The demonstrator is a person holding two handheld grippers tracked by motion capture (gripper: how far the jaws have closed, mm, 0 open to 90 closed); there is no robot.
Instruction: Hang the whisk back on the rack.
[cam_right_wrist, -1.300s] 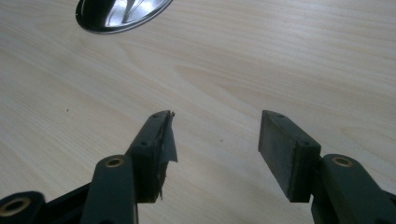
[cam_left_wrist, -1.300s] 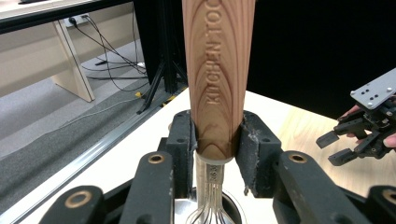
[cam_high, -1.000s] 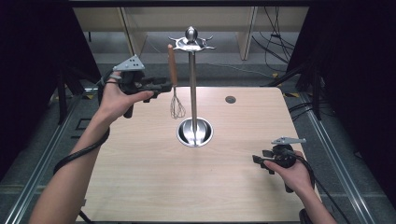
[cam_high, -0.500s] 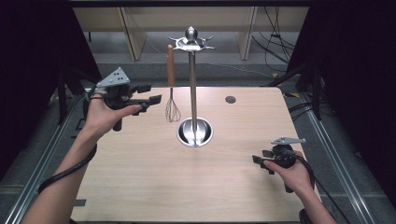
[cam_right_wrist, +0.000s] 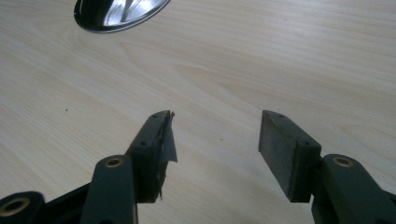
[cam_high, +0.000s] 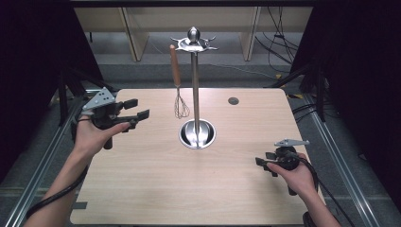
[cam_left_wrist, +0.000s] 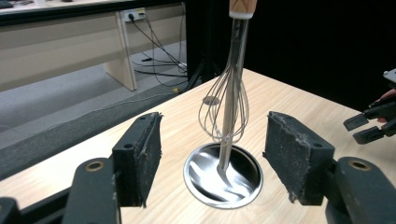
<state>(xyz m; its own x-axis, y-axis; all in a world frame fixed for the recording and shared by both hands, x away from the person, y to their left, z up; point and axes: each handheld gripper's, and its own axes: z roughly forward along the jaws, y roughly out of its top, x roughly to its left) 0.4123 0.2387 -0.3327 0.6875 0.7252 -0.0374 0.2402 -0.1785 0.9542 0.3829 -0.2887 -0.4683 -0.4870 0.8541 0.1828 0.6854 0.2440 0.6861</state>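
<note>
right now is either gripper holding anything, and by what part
Nothing is held. The left gripper stands open, short of the hanging whisk; the right gripper is open over the table.

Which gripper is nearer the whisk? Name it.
The left gripper. It is raised beside the hanging whisk, open jaws pointing at it, while the right gripper sits low by the table's near right corner, across the stand.

Lab: framed test table [cam_high: 142, 189], cables [cam_high: 279, 47]
</note>
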